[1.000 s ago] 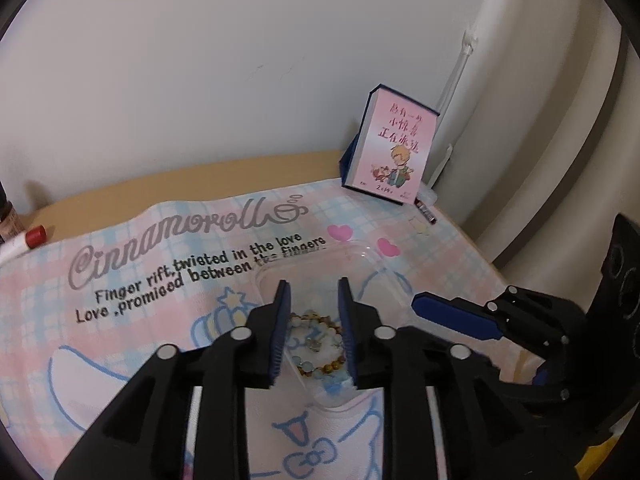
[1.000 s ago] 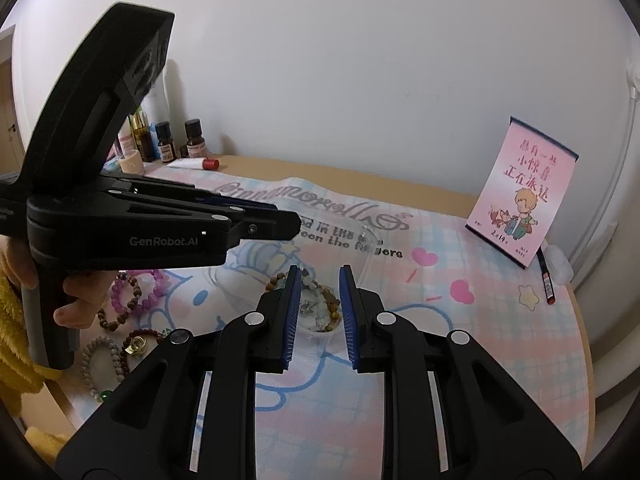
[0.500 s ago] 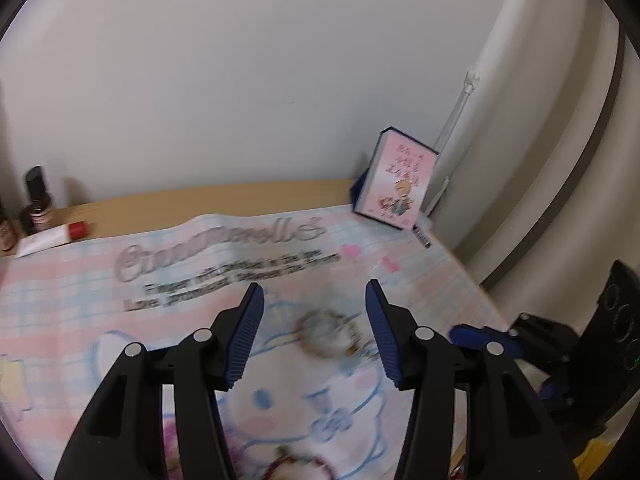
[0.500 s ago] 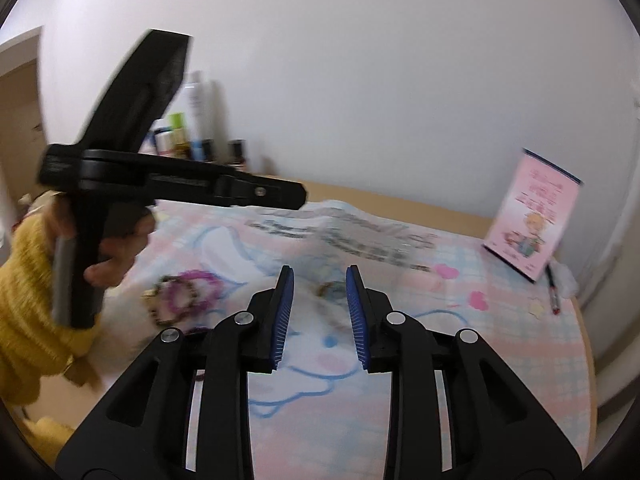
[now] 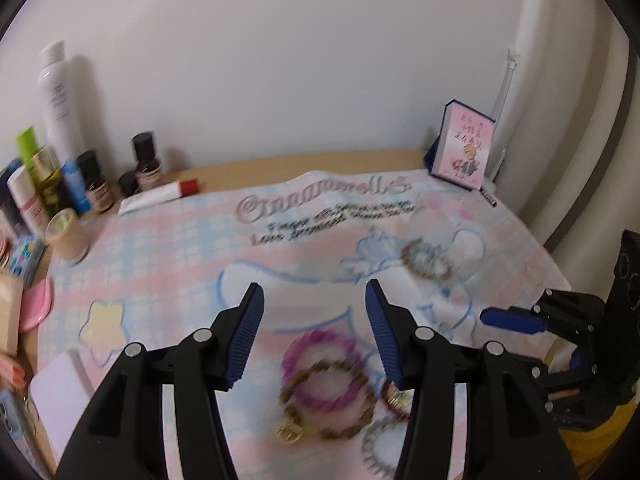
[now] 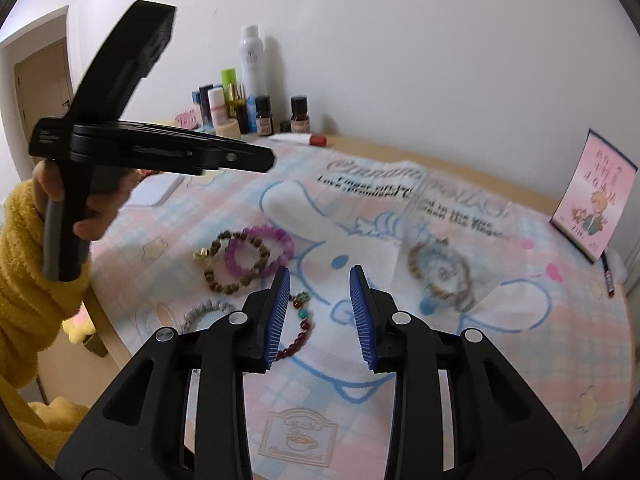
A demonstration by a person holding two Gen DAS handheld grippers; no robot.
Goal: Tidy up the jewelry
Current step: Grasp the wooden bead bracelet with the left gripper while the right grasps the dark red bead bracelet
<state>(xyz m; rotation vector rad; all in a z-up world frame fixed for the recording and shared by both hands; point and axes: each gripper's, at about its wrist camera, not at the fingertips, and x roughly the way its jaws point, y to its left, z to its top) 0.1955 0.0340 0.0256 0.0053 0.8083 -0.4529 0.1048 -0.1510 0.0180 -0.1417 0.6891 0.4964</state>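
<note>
Landmark: the clear plastic box (image 6: 444,240) on the patterned mat (image 6: 520,340) that covers the surface. Inside the box lies one brown-and-pale beaded bracelet (image 6: 440,276); this is the only piece judged to be stowed so far. To the left of the box, well apart from it, the remaining jewelry lies loose on the mat: a purple bead bracelet (image 6: 258,250) overlapping a brown bead bracelet with a gold charm (image 6: 224,276), a grey-white bracelet (image 6: 200,314) nearer the front edge, and a dark red bracelet with a teal bead (image 6: 302,328). These four pieces remain to be moved. The left tongs (image 5: 314,336) stand wide with nothing between the pads; their jaws have just been opening, and they hover above the purple and brown bracelets, left of the box. The right tongs (image 6: 318,316) stand at a narrower gap, also empty, the jaws having just been opening; they hang between the box and the loose group, with the dark red bracelet just beside the left pad. A person's hand (image 6: 92,216) in a yellow sleeve (image 6: 24,280) carries the left tool. Cosmetic bottles (image 6: 248,96) and a pink card (image 6: 592,204) stand behind the box along the wall. Progress is judged early: one piece in, four out.
</note>
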